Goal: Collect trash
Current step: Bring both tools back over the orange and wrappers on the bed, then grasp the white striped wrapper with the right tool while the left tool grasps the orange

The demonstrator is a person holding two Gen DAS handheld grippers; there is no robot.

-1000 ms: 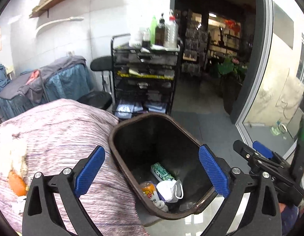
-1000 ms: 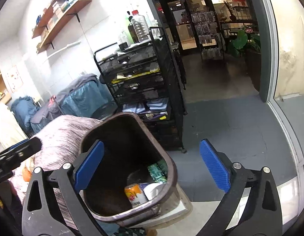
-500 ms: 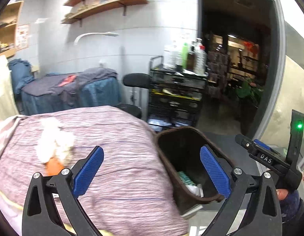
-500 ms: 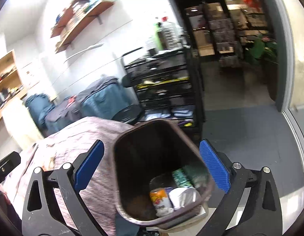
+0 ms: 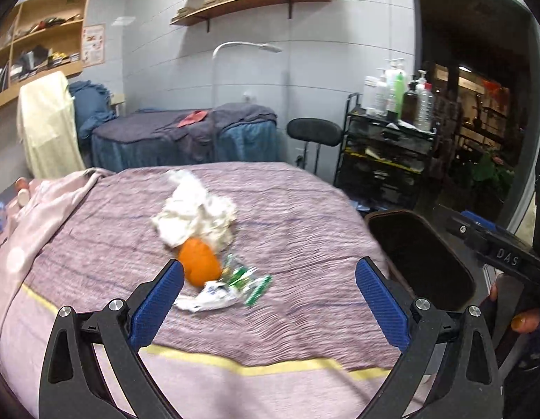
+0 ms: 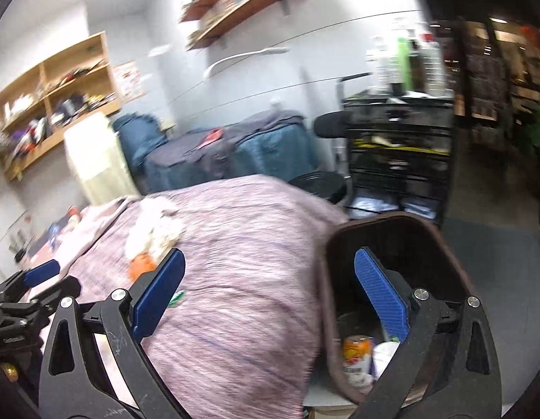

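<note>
On the purple-striped bed cover (image 5: 304, 237) lies a pile of trash: crumpled white tissue (image 5: 194, 211), an orange ball-like piece (image 5: 199, 261) and a green-and-white wrapper (image 5: 235, 284). My left gripper (image 5: 268, 302) is open and empty, just short of the pile. A brown trash bin (image 5: 421, 255) stands at the bed's right side. In the right wrist view the bin (image 6: 402, 244) holds a can (image 6: 355, 354) and other trash. My right gripper (image 6: 270, 302) is open and empty over the bin's left rim. The tissue (image 6: 153, 232) also shows there, blurred.
A black wire trolley (image 5: 383, 164) with bottles on top stands behind the bin, next to a black stool (image 5: 315, 132). A second bed with blue covers (image 5: 186, 139) is at the back. Wooden shelves (image 5: 36, 49) line the left wall. A dark doorway (image 5: 479, 104) opens on the right.
Both grippers have swung left, away from the bin and towards the bed. The trash pile has come to the middle of the left wrist view. Both grippers have stayed open.
</note>
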